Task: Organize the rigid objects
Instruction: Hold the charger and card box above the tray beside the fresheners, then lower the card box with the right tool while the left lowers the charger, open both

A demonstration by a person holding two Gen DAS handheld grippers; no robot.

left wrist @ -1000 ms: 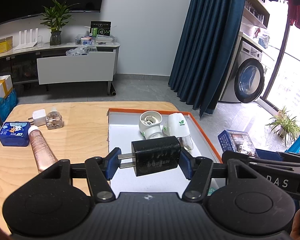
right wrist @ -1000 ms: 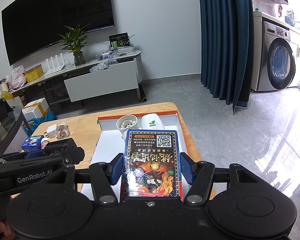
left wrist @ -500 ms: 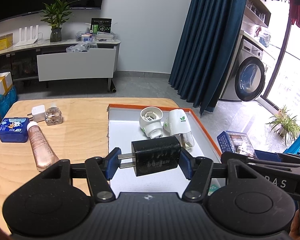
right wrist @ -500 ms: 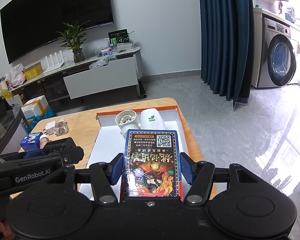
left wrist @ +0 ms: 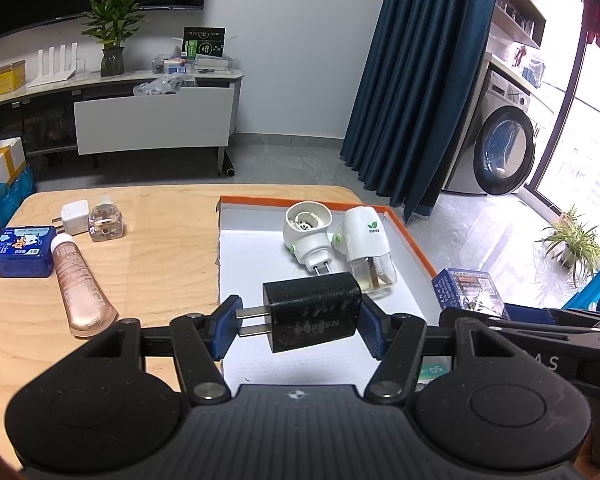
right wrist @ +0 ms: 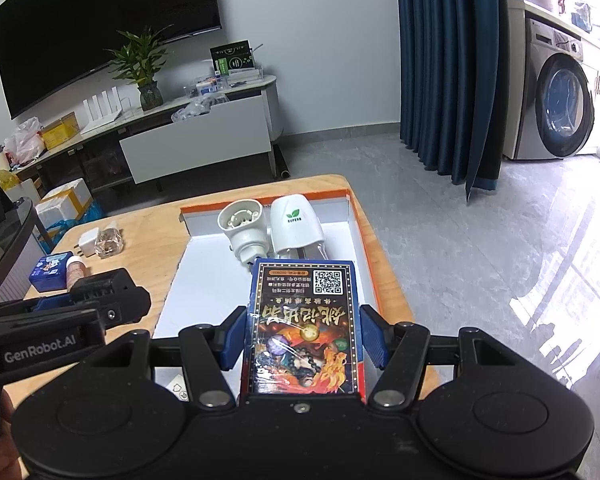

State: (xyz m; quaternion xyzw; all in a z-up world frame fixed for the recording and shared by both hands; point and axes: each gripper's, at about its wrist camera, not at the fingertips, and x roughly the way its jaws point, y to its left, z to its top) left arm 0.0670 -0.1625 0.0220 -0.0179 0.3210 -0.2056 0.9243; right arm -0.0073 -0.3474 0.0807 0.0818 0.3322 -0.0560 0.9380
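Note:
My left gripper (left wrist: 300, 326) is shut on a black plug charger (left wrist: 312, 312), prongs pointing left, held above the near part of a white tray with an orange rim (left wrist: 412, 236). My right gripper (right wrist: 302, 338) is shut on a blue card box (right wrist: 304, 324) with a QR code, over the same tray (right wrist: 356, 240). Two white plug-in repellent units (left wrist: 306, 232) (left wrist: 364, 236) lie at the tray's far end. In the right wrist view the left gripper (right wrist: 100, 300) shows at the left.
On the wooden table (left wrist: 160, 248) left of the tray lie a white charger (left wrist: 75, 216), a small clear bottle (left wrist: 106, 226), a blue box (left wrist: 22, 250) and a pink tube (left wrist: 78, 284). Beyond the table are a TV cabinet (left wrist: 152, 120), blue curtains and a washing machine.
Both grippers keep the same hold on their objects. Only the view has shifted very slightly; nothing on the table or in the tray has moved.

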